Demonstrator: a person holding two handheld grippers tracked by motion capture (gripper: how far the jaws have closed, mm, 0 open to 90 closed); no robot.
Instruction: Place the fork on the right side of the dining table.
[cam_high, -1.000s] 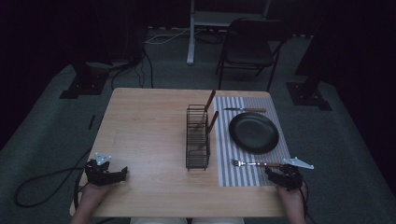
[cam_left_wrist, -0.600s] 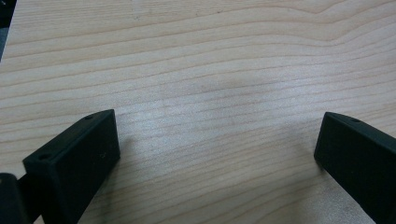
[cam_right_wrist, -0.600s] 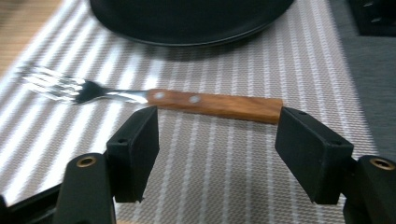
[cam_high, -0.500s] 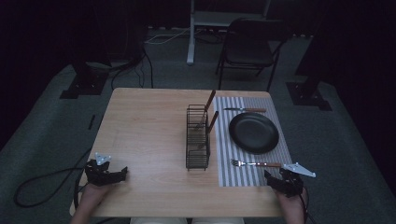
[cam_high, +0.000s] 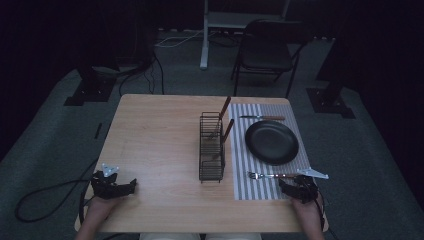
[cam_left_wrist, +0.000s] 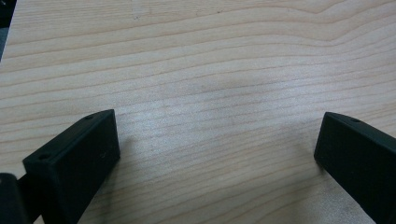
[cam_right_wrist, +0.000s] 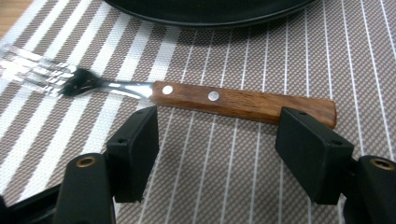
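A fork (cam_right_wrist: 196, 95) with a riveted wooden handle lies flat on the striped placemat (cam_right_wrist: 219, 177), tines to the left; in the high view the fork (cam_high: 270, 175) sits at the mat's near edge. My right gripper (cam_right_wrist: 219, 140) is open just short of the handle, nothing between its jaws; from above the right gripper (cam_high: 298, 189) is at the near right of the table. A black plate (cam_high: 271, 142) rests on the mat. My left gripper (cam_left_wrist: 215, 144) stands open over bare wood, seen from above as the left gripper (cam_high: 114, 185) at the near left corner.
A black wire caddy (cam_high: 212, 146) stands mid-table holding two wooden-handled utensils. A knife (cam_high: 262, 118) lies beyond the plate on the placemat (cam_high: 260, 170). The wooden table (cam_high: 155, 145) has open surface at left. A chair (cam_high: 265, 50) stands behind the table.
My right gripper has drawn back slightly toward the near edge, away from the fork. The left gripper has stayed put.
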